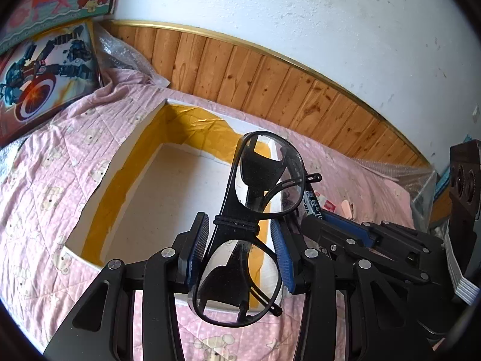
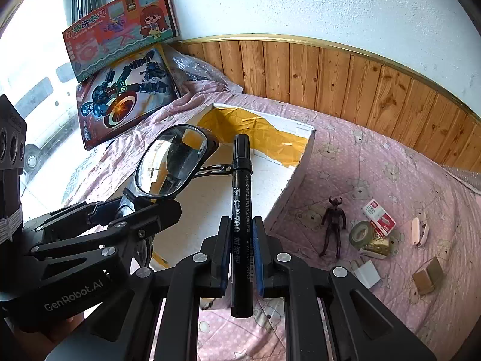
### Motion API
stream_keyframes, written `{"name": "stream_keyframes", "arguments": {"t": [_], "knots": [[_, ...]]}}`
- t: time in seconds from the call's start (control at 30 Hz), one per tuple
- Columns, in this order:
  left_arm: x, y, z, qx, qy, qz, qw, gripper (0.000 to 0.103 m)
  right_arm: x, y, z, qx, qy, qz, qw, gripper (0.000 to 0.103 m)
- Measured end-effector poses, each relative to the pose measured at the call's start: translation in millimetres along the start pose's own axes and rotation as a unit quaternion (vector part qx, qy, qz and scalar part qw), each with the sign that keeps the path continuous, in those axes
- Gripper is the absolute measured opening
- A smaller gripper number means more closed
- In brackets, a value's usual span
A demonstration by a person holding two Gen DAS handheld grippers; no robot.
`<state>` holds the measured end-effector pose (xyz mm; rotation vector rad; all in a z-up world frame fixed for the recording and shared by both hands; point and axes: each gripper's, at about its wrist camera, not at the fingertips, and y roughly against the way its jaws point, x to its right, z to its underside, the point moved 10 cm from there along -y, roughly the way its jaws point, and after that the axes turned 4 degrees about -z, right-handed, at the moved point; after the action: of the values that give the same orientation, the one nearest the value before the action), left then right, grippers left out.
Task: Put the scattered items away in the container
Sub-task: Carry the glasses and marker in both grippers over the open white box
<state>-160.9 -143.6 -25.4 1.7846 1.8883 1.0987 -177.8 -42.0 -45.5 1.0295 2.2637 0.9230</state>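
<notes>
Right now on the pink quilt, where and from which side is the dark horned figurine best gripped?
The dark horned figurine lies flat on the pink quilt, head toward the wooden wall panel, legs toward the camera. Probably grip the narrow torso, coming from above with one finger on each flank. The horns and thin legs give poor purchase, and the olive tape roll lies close on its right side.

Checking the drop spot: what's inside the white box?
The white box shows only bare floor and yellow tape; the glasses and marker hide part.
</notes>
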Motion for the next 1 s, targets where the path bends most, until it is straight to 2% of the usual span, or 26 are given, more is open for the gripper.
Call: {"name": "stream_keyframes", "arguments": {"t": [0.4,1.0], "knots": [[-31.3,-24.0,-31.7,-0.013,0.019,-0.028,0.9993,0.045,-3.6,-36.9,-30.2,-0.017,0.010,-0.022,1.000,0.015],[-59.1,-84.9,-59.7,-0.064,0.044,-0.048,0.9958,0.045,8.7,-99.2,-58.4,-0.062,0.005,-0.035,0.997,0.015]]}}
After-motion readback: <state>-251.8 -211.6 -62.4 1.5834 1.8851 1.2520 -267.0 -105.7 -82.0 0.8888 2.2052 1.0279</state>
